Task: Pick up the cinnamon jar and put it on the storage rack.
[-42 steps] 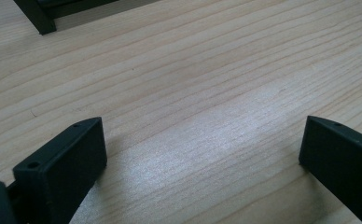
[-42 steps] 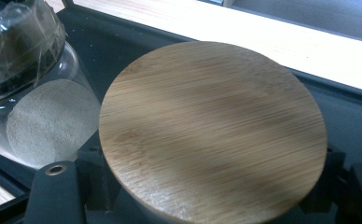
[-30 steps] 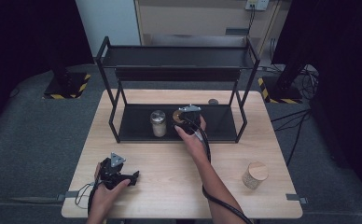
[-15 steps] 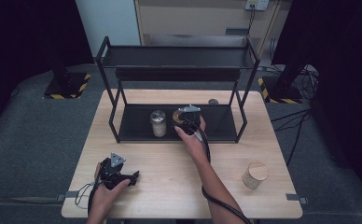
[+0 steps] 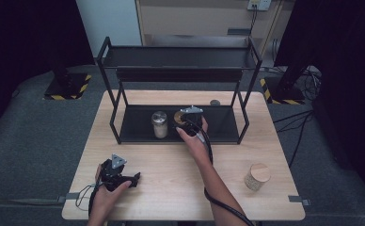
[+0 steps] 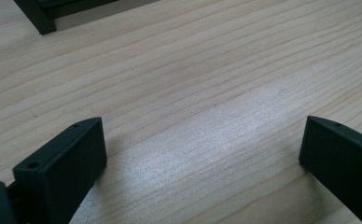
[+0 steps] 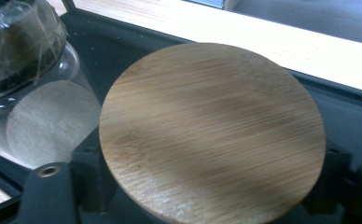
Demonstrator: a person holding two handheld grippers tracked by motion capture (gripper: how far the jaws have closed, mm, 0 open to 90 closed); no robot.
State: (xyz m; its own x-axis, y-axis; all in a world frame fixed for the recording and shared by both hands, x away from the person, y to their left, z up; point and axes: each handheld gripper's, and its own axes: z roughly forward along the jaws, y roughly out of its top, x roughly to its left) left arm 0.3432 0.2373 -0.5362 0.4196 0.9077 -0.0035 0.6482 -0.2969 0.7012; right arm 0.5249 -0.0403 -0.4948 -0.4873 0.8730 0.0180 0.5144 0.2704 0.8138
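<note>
A dark room with grey carpet is seen around a light wooden desk (image 5: 171,193), on which a black 2-tier metal rack (image 5: 178,77) stands along the far half. On the rack's lower shelf (image 5: 223,123) a glass jar with a metal lid (image 5: 159,124) is set upright, and just beside it, to its right in the high view, a jar with a round wooden lid (image 7: 212,133) is placed. The right gripper (image 5: 188,123) is held at this wooden-lidded jar, reaching into the lower shelf. In the right gripper view the wooden lid is seen from above between the 2 black fingers (image 7: 53,196), which flank the jar below it; the fingers have just been opening, and whether the pads are pressed against the jar cannot be told. The glass jar is seen at the left of that view, close to the wooden lid.

The left gripper (image 5: 134,178) is rested on the near left part of the desk, held in the left hand (image 5: 106,195). Its fingers (image 6: 62,163) are spread wide apart, with bare wood between them.

A 2nd wooden-lidded jar (image 5: 257,176) is stood alone near the desk's right edge, well apart from the rack.
</note>
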